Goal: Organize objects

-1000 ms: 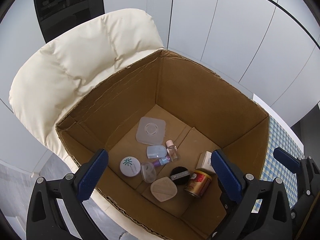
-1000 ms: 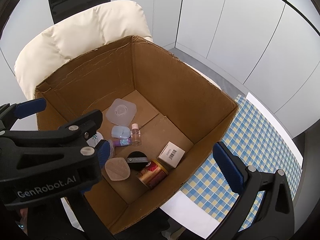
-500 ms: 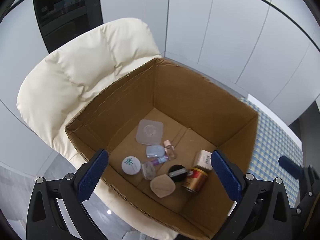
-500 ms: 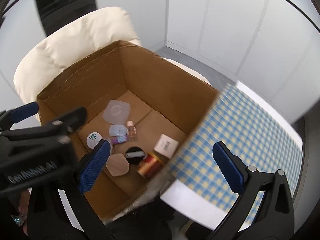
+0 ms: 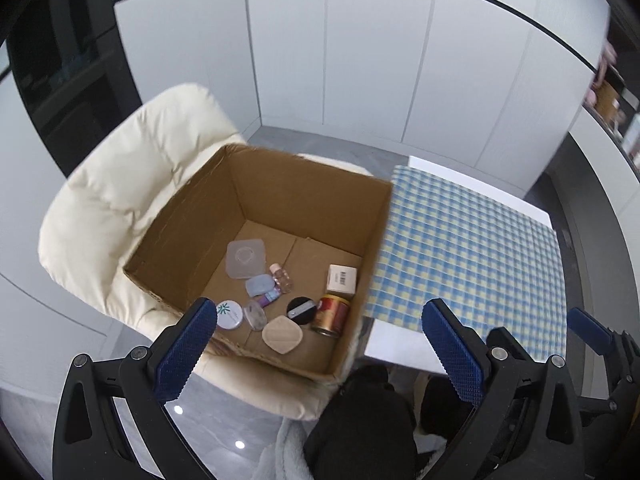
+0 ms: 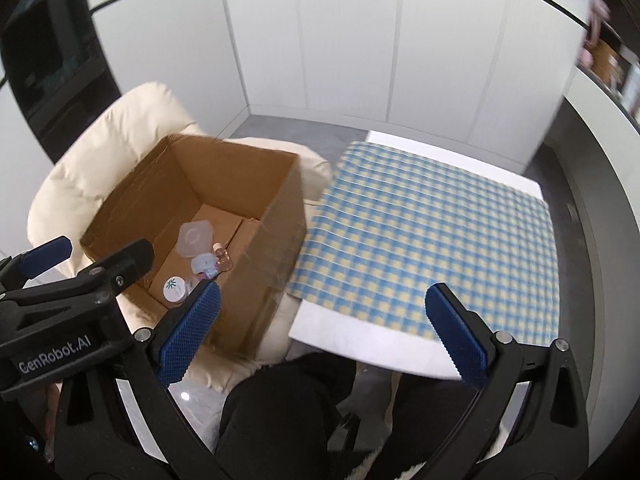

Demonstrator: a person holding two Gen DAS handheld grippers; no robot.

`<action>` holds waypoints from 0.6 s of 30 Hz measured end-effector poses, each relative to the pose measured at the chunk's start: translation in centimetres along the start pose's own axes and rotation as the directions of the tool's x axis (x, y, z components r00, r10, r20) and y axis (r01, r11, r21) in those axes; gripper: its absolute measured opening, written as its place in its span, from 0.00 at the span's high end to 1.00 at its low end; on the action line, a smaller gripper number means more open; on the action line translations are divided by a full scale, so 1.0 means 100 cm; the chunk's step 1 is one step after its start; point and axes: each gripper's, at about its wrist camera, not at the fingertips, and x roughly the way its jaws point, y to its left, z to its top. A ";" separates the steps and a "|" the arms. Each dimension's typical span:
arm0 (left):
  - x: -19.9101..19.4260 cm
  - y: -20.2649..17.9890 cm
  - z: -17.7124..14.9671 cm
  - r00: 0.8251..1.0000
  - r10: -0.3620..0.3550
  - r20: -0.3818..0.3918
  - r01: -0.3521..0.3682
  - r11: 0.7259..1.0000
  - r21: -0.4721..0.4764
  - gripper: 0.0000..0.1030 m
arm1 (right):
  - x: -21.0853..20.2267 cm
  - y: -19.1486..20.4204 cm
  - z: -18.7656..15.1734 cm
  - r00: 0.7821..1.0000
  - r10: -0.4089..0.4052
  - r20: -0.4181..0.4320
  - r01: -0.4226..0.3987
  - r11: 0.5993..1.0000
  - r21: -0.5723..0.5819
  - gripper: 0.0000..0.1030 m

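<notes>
both views have pulled up and back within the last second: the box (image 5: 256, 264) that filled the frame now sits smaller and lower left, and the checked cloth (image 5: 472, 248) on the counter (image 6: 360, 332) has swung into sight, bare of any item. the small items lie just as they did on the box floor: clear lid (image 5: 245, 258), bottle (image 5: 280, 276), white compact (image 5: 229, 314), black compact (image 5: 301, 310), puff (image 5: 282, 335), can (image 5: 331, 315), carton (image 5: 342, 279). so the things are all in the box and none on the cloth, which would fit a sorting finished into the box or one where they are yet to be laid out on the cloth; i can't settle which.

left tool (image 5: 316, 354) is spread wide and holds nothing; right tool (image 6: 320, 336) likewise wide and bare.

the box rests on a cream chair (image 5: 120, 208), its right wall close against the counter's edge. its walls are tall, so any reach inside must come from above. the cloth offers broad open room. dark-clothed knees (image 6: 288, 412) sit below the counter's near edge.
</notes>
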 end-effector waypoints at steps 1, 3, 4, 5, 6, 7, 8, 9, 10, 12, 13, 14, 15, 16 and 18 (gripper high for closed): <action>-0.007 -0.004 -0.001 1.000 0.009 0.002 -0.009 1.000 0.012 0.01 | -0.009 -0.007 -0.005 1.000 0.002 -0.008 -0.002 1.000 0.025 0.00; -0.024 -0.013 -0.006 0.999 0.028 0.018 -0.029 0.999 0.039 0.01 | -0.025 -0.019 -0.012 1.000 0.020 -0.020 -0.019 0.998 0.059 0.00; -0.031 -0.015 -0.008 0.999 0.033 0.025 -0.034 0.998 0.050 0.01 | -0.030 -0.023 -0.015 0.999 0.024 -0.023 -0.023 0.997 0.067 0.00; -0.038 -0.019 -0.011 0.999 0.036 0.030 -0.038 0.997 0.062 0.01 | -0.037 -0.028 -0.020 0.999 0.019 -0.029 -0.017 0.997 0.079 0.00; -0.045 -0.024 -0.014 0.999 0.037 0.031 -0.039 0.996 0.074 0.01 | -0.042 -0.031 -0.023 0.999 0.011 -0.033 -0.008 0.996 0.083 0.00; -0.051 -0.028 -0.018 0.999 0.033 0.029 -0.036 0.996 0.084 0.01 | -0.048 -0.035 -0.027 0.999 0.003 -0.034 0.000 0.997 0.083 0.00; -0.056 -0.032 -0.021 0.999 0.025 0.025 -0.028 0.995 0.092 0.01 | -0.052 -0.037 -0.030 0.999 -0.008 -0.036 0.011 0.997 0.082 0.00; -0.060 -0.034 -0.023 0.999 0.022 0.023 -0.024 0.995 0.097 0.01 | -0.057 -0.040 -0.033 0.999 -0.018 -0.044 0.021 0.996 0.085 0.00; -0.063 -0.037 -0.026 1.000 0.021 0.019 -0.023 0.995 0.101 0.01 | -0.060 -0.041 -0.036 0.999 -0.023 -0.049 0.027 0.996 0.087 0.00; -0.068 -0.042 -0.031 1.000 0.014 0.002 -0.014 0.994 0.109 0.01 | -0.068 -0.045 -0.041 0.998 -0.041 -0.057 0.046 0.996 0.082 0.00; -0.069 -0.044 -0.033 1.000 0.012 -0.008 -0.011 0.994 0.112 0.01 | -0.073 -0.047 -0.044 0.997 -0.058 -0.058 0.062 0.995 0.073 0.00; -0.070 -0.045 -0.035 1.000 0.009 -0.020 -0.007 0.994 0.113 0.01 | -0.078 -0.049 -0.046 0.996 -0.072 -0.058 0.076 0.995 0.068 0.00; -0.071 -0.047 -0.037 0.999 0.005 -0.033 -0.001 0.994 0.111 0.01 | -0.081 -0.051 -0.048 0.995 -0.086 -0.057 0.090 0.994 0.064 0.00; -0.071 -0.047 -0.039 0.999 0.001 -0.047 0.004 0.994 0.109 0.01 | -0.084 -0.053 -0.050 0.993 -0.099 -0.058 0.103 0.993 0.060 0.00; -0.073 -0.047 -0.042 0.998 -0.007 -0.064 0.014 0.994 0.106 0.01 | -0.088 -0.059 -0.053 0.992 -0.106 -0.065 0.110 0.992 0.067 0.00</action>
